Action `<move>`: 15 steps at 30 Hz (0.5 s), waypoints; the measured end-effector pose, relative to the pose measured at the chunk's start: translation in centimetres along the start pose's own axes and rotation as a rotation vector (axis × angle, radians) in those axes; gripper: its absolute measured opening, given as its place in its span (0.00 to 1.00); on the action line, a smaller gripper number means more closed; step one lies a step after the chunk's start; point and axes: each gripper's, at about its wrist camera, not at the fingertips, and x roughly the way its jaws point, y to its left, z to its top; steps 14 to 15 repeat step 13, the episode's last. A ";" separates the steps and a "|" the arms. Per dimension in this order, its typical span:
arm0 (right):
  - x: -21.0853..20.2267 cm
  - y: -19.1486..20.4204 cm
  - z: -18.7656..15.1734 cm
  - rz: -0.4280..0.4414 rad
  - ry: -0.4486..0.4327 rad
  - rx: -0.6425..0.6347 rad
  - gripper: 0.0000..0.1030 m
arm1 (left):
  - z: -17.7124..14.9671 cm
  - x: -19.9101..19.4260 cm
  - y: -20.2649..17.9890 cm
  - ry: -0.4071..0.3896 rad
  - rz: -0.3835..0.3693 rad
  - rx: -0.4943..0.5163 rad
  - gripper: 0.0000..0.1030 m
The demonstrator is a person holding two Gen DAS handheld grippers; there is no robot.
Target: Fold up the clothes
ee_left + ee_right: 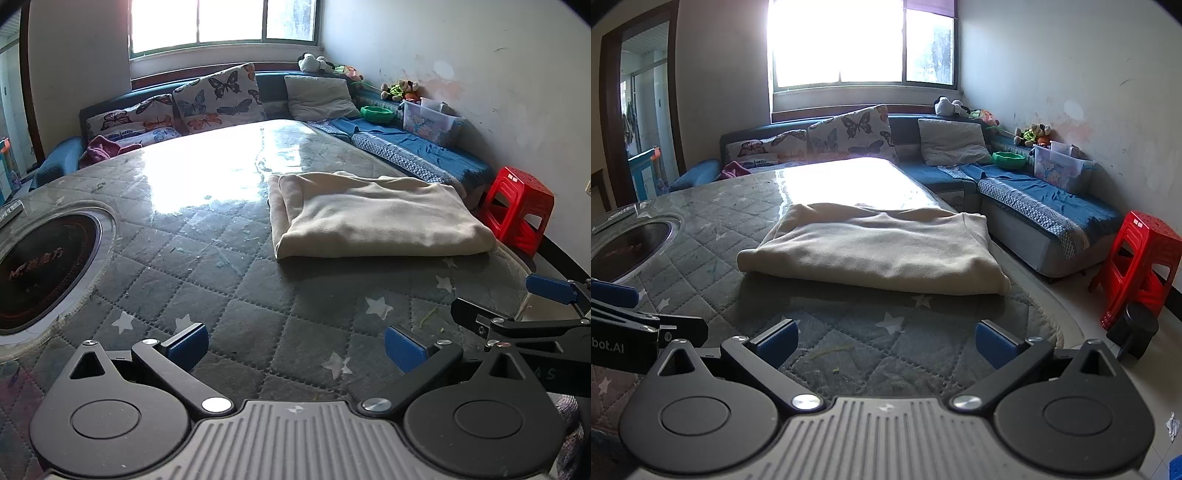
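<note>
Quilted grey cover point(229, 280): star-printed, lies under a clear glossy sheet, spans the table beneath both sets of fingers.
Inset cooktop point(40, 266): left of the left fingers, round, dark; red lettering on it too blurred to read.
Left gripper point(295, 349): fingers spread wide, nothing between the blue pads, hovering over the cover.
Cream garment point(875, 247): folded into a flat rectangle, lying ahead of both grippers, clear of all fingers.
Right gripper point(886, 347): fingers released, empty.
Writing: "bot.AI" legible on the left gripper's body in the right wrist view.
Red stool point(1141, 266): right of the right fingers, on the floor.
</note>
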 end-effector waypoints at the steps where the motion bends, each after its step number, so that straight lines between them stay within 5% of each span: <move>1: 0.0 0.0 0.0 0.000 0.001 0.000 1.00 | 0.0 0.0 0.0 0.000 -0.002 -0.001 1.00; 15: 0.8 0.0 0.2 0.003 0.016 -0.002 1.00 | 0.4 0.7 0.1 0.009 0.006 0.007 1.00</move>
